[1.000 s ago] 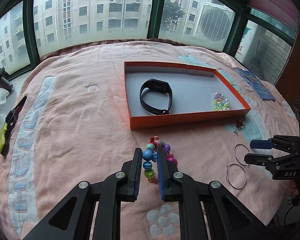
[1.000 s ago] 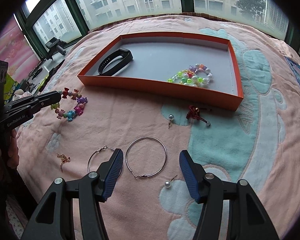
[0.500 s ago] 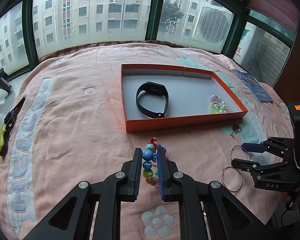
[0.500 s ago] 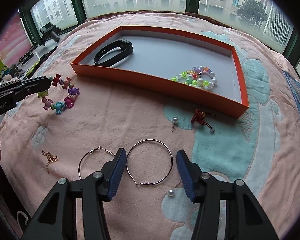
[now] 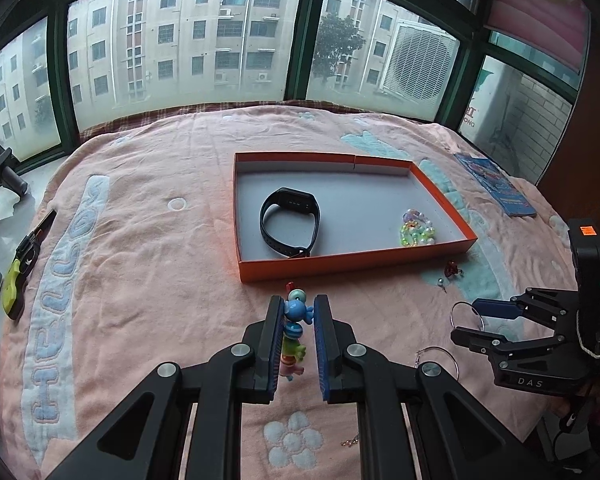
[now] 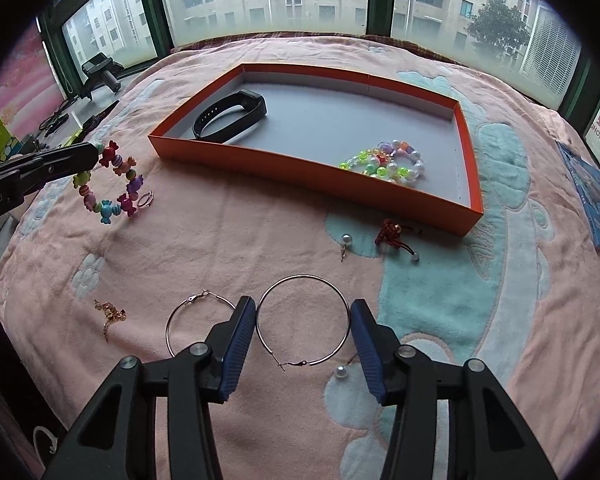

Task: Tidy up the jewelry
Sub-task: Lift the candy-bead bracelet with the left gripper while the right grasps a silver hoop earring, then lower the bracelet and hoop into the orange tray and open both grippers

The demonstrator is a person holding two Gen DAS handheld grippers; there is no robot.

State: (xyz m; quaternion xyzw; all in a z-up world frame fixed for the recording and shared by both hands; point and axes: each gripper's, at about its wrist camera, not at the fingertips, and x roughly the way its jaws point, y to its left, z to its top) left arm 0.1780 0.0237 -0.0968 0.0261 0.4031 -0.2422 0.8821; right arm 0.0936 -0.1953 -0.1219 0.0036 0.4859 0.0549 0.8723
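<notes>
Left wrist view: left gripper [image 5: 299, 330], jaws clamped on candy-bead bracelet [image 5: 295, 334], light, floppy, slick beads; orange tray [image 5: 352, 262] at 12 o'clock, near. Right wrist view: right gripper [image 6: 303, 334], jaws apart, hoop earring [image 6: 302, 323] lying on the bed between them, thin springy wire, best pinched across the rim; second hoop [image 6: 192, 322] at 9 o'clock.

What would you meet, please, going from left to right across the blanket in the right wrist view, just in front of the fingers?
Gold chain → smaller hoop earring → larger hoop earring → pearl stud.
</notes>
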